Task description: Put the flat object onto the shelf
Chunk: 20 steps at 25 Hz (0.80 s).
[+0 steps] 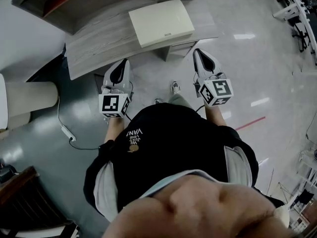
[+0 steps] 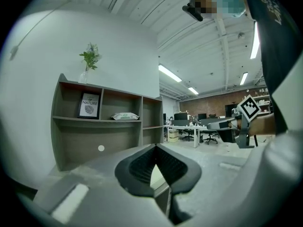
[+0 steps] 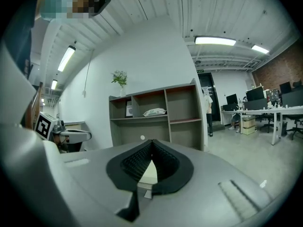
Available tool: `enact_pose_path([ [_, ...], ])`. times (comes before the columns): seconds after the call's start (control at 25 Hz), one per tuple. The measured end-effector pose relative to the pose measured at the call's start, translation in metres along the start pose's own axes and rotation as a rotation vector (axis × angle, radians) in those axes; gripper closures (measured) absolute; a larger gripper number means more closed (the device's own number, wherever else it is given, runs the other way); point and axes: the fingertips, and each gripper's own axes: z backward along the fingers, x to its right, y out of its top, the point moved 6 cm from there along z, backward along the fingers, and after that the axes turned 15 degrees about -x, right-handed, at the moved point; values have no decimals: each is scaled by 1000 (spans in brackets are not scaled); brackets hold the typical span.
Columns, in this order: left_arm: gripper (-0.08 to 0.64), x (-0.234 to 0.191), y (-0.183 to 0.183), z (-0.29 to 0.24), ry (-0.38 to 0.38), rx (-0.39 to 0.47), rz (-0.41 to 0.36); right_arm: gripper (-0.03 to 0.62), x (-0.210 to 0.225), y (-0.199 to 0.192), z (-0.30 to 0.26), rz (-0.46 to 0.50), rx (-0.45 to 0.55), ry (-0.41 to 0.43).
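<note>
Polished grey floor (image 1: 237, 58) runs under my feet, and ahead of me stands a pale wood-grain surface (image 1: 99, 43) with the shelf (image 1: 49, 1) rising behind it. The flat object (image 1: 161, 21) lies on that surface toward its right end, close to the edge nearest me. It is a cream rectangle with rounded corners, lying level, and nothing rests on top of it.

My left tongs (image 1: 125, 62) and right tongs (image 1: 197, 52) are both held out in front of me, short of the surface and well apart from each other. Both are pressed together with nothing between them, and the ribbed pads meet in a line in each gripper view. Neither touches the object.

From the gripper views the shelf (image 2: 102, 119) has open compartments. One holds a framed print (image 2: 89, 105), the next a white bag (image 2: 125, 116), and a plant (image 2: 89, 58) stands on top.

I judge the object to be stiff and fairly light, something like a shallow lid or board, with a smooth face that could slip under the pads. It is too wide for one pair of tongs to span. I would spread both pairs, pinch the thin rim on its left and right sides, and keep it level as it lifts. Its thickness I cannot tell from here.
</note>
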Motion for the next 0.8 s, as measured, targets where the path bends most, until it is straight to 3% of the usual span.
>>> enact_pose_path([
  [0.8,558,30,20,-87,88,-45,56,594,99,14,-64,11,-64,125],
])
